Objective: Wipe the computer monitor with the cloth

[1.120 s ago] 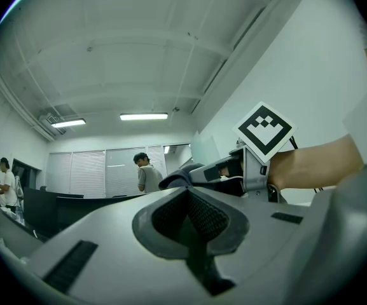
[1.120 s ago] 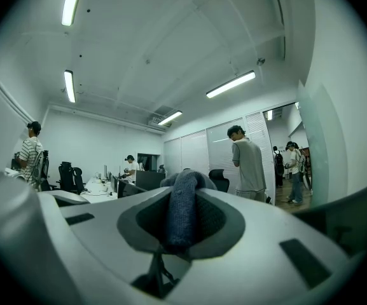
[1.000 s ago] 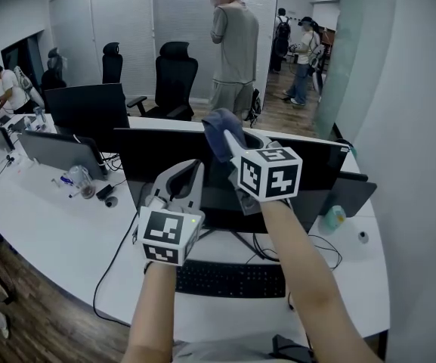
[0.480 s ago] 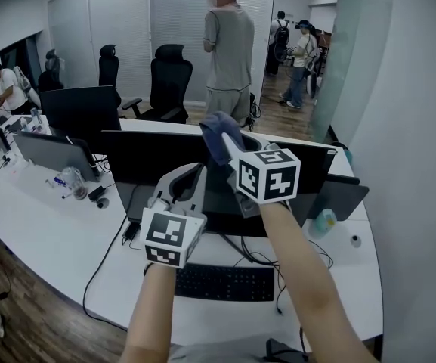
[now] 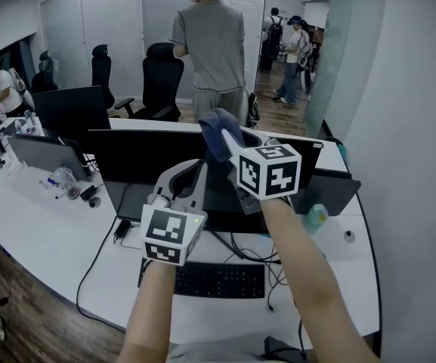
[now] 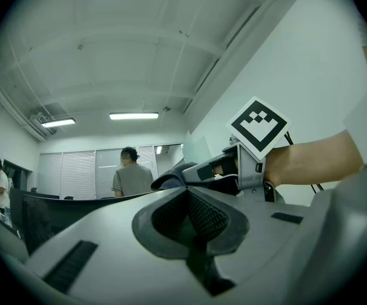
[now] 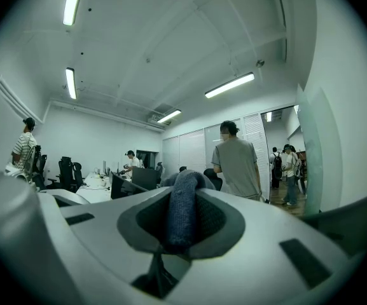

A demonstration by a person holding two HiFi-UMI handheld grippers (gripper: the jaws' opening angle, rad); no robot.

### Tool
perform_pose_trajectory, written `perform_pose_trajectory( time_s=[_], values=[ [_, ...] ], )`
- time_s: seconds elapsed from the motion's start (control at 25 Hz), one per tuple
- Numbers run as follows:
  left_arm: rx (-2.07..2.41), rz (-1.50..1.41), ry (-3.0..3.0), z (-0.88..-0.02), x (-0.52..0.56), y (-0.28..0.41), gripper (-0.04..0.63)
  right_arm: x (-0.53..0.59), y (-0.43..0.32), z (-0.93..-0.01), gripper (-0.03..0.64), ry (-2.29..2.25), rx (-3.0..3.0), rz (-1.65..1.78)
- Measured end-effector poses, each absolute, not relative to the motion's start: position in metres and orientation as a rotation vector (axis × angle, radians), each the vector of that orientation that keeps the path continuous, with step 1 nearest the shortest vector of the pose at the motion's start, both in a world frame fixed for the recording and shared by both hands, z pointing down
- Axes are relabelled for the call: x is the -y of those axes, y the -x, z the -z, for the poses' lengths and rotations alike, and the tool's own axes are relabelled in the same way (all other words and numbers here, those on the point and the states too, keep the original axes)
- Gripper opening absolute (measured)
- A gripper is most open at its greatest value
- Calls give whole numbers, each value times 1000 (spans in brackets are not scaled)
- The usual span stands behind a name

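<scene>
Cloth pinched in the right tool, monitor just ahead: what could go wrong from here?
The cloth is a narrow fold in the right tool, so its hard tips might scrape the monitor. A firm push could rock the monitor, and loose cables lie under it, with a small bottle on the desk to its right. The shut, empty left tool could bump the screen.

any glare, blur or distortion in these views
Head view: even light, sharp, bowed edges, no glare on the wide black computer monitor. Left gripper view: strong fisheye, dark corners, near jaws soft. Right gripper view: same fisheye, bright white ceiling strip lights, the dark blue woven cloth sharp.
</scene>
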State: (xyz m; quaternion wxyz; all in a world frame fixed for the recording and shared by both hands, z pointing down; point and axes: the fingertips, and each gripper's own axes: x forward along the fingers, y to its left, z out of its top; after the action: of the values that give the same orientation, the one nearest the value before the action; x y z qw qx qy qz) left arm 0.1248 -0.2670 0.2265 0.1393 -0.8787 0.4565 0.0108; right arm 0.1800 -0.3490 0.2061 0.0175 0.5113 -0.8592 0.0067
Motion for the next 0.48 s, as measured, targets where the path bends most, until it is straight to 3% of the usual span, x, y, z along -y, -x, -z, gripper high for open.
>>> perform_pose_trajectory(
  time_s=[0.48],
  values=[
    [-1297,-15,2537,-228,259,-155,6,340,-219,-207,66,-1620,2656,-27]
  ],
)
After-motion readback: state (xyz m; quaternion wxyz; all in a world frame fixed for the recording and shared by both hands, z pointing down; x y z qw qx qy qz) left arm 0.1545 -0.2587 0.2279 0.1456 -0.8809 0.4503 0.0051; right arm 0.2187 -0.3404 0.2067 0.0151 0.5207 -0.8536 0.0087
